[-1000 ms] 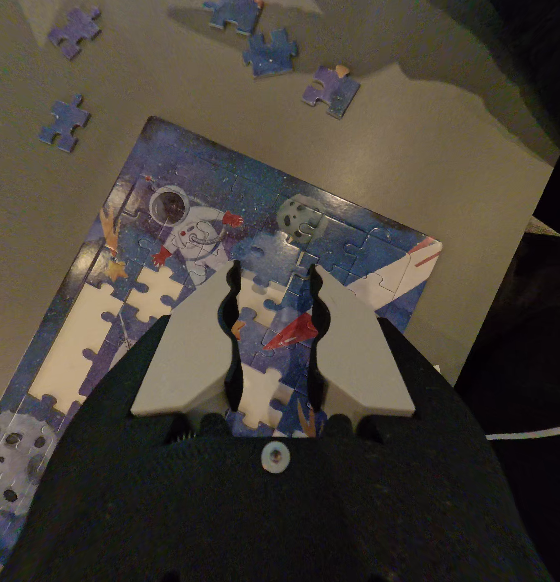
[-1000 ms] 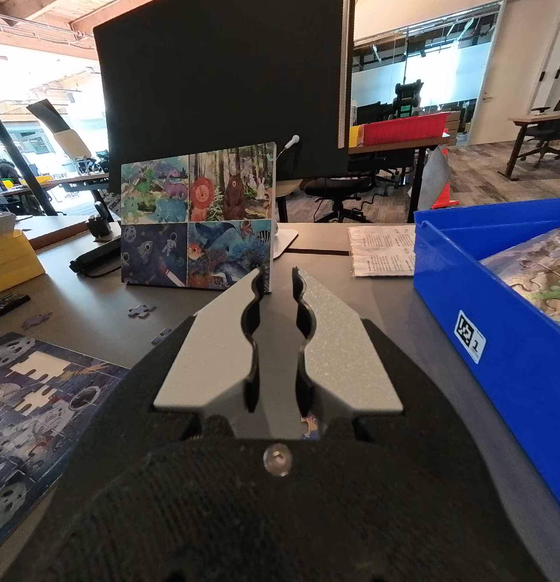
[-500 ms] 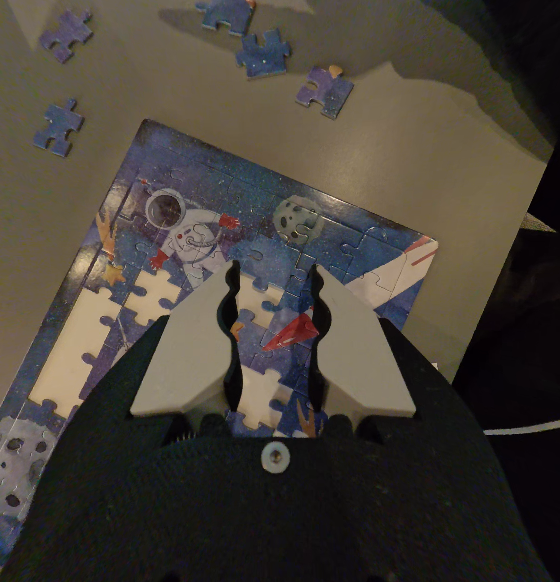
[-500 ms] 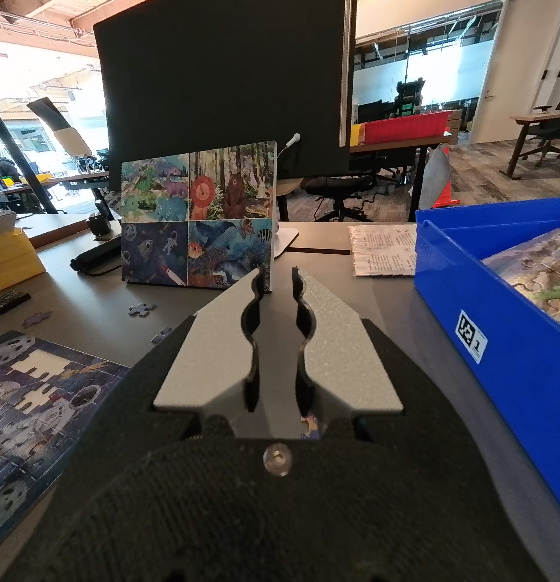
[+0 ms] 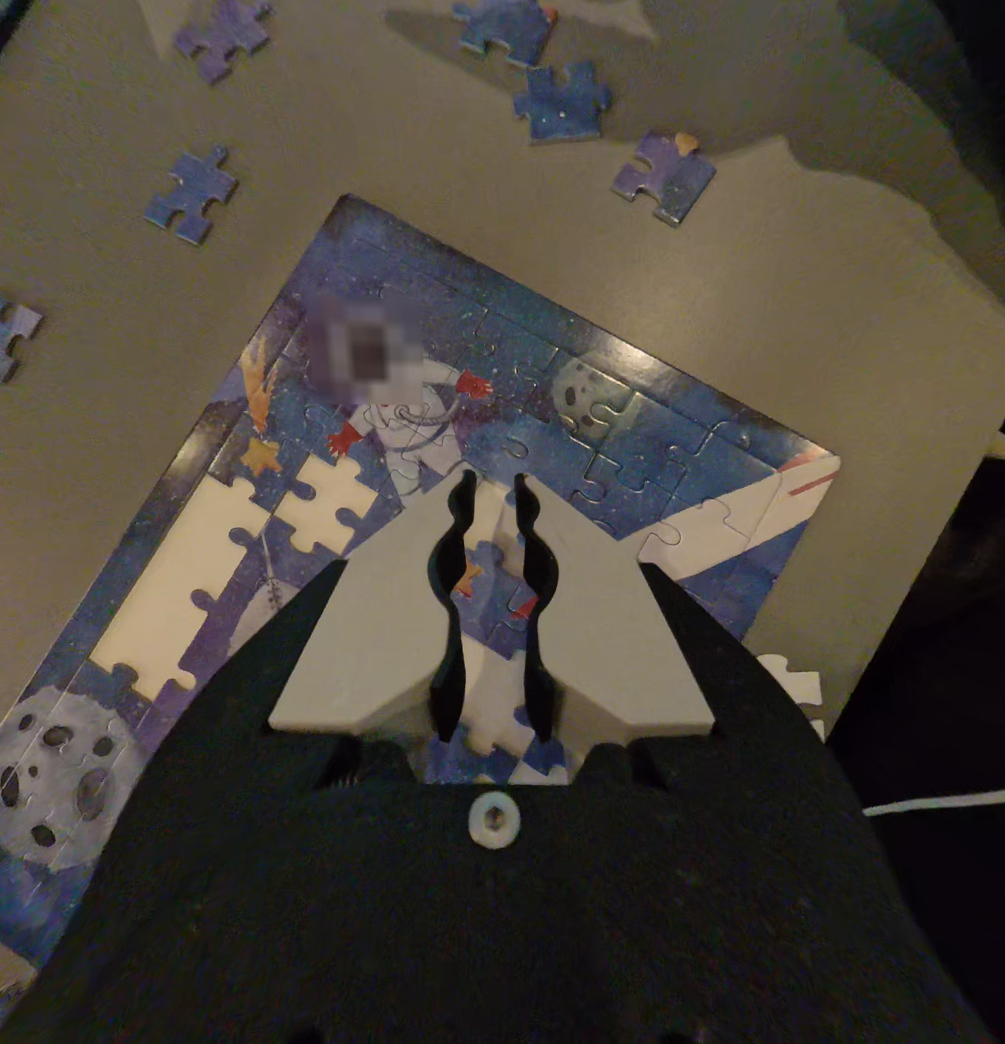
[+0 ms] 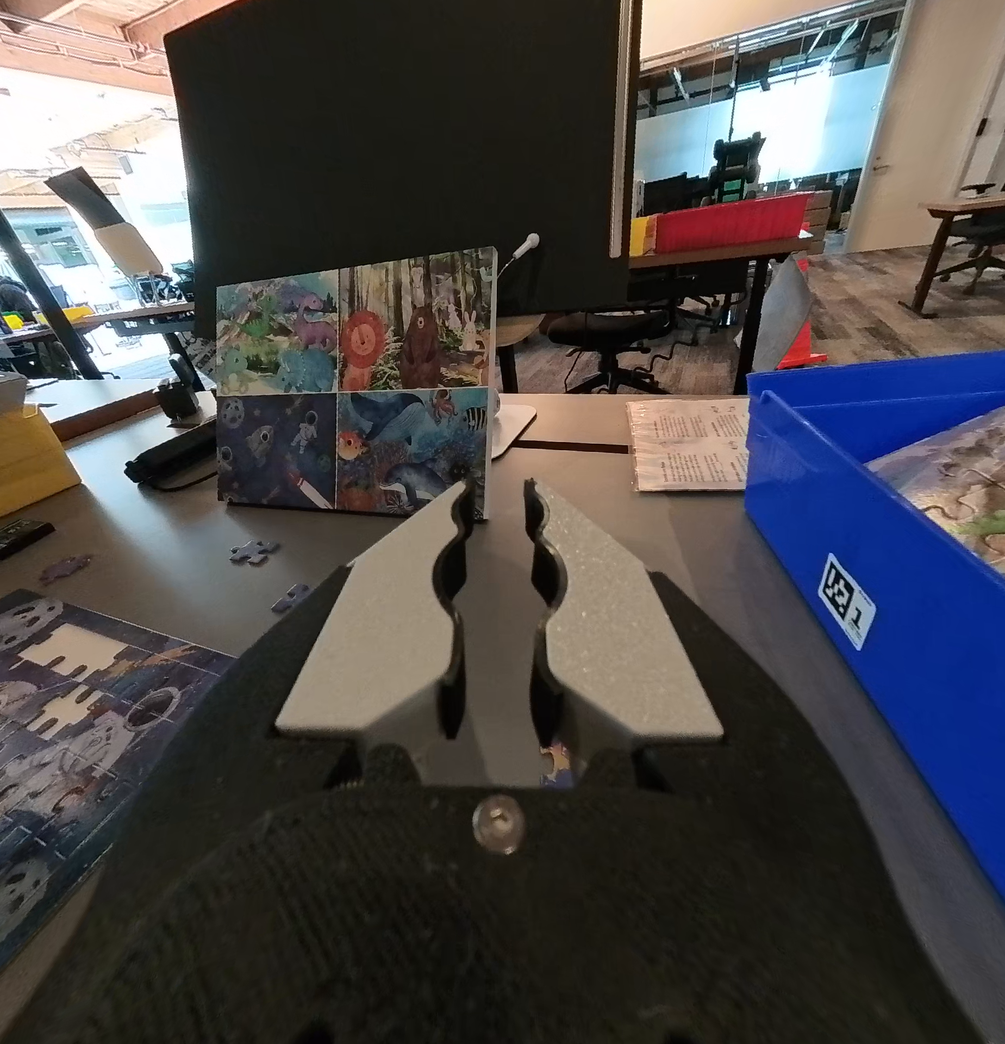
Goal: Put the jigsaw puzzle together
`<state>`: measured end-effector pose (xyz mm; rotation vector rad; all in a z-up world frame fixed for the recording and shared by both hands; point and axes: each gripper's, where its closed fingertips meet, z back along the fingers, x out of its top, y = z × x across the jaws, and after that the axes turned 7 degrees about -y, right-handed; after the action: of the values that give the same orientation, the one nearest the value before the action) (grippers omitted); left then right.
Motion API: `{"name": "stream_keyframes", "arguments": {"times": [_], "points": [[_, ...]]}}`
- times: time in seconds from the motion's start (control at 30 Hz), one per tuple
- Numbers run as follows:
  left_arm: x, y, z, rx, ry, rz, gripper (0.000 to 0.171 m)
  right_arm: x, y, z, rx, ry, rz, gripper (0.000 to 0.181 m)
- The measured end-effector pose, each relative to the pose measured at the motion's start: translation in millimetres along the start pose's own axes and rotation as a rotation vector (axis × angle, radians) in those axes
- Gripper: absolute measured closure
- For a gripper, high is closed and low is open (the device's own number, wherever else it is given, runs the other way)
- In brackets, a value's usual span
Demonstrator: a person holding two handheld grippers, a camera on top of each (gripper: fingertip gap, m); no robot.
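I'm working in an open-plan office: black swivel chairs (image 6: 607, 339) at centre frame, long wooden desks (image 6: 720, 251) at right, grey patterned carpet (image 6: 884, 316) and frosted glass partition walls (image 6: 799, 124) at upper right.

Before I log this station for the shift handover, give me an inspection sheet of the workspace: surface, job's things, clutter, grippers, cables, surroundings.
Surface: grey table, dimly lit in the left wrist view.
Job's things: space jigsaw puzzle part-built, white gaps on its left side; loose pieces on the table beyond it; picture box standing upright.
Clutter: blue bin holding another puzzle; printed sheet; yellow block.
Grippers: left gripper over the puzzle, jaws slightly apart, empty; right gripper low over the table, jaws apart, empty.
Cables: white cable off the table's edge.
Surroundings: black screen, office chairs and desks behind.
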<state>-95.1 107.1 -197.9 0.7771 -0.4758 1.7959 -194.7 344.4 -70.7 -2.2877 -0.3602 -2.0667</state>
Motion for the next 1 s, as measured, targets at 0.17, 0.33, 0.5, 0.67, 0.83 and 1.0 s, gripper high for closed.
{"name": "stream_keyframes", "arguments": {"times": [0.17, 0.33, 0.5, 0.67, 0.83, 1.0], "points": [[-1, -5, -5, -0.009, 0.004, -0.013, 0.164, 0, 0, 0, 0.000, -0.001, -0.001, 0.165], [0, -6, -4, -0.005, 0.007, -0.033, 0.160, 0, 0, 0, 0.002, 0.000, -0.001, 0.165], [5, -5, -8, -0.005, -0.010, -0.031, 0.158, 0, 1, 0, 0.003, 0.000, 0.000, 0.165], [17, -6, -10, 0.013, -0.049, -0.062, 0.171, 0, 1, 0, 0.003, 0.001, 0.000, 0.166], [14, -9, -12, -0.003, -0.039, -0.059, 0.171, -1, 1, 0, 0.003, 0.003, 0.001, 0.166], [7, -12, -17, -0.036, -0.004, -0.049, 0.171, -1, 2, 0, 0.005, 0.006, 0.002, 0.166]]}}
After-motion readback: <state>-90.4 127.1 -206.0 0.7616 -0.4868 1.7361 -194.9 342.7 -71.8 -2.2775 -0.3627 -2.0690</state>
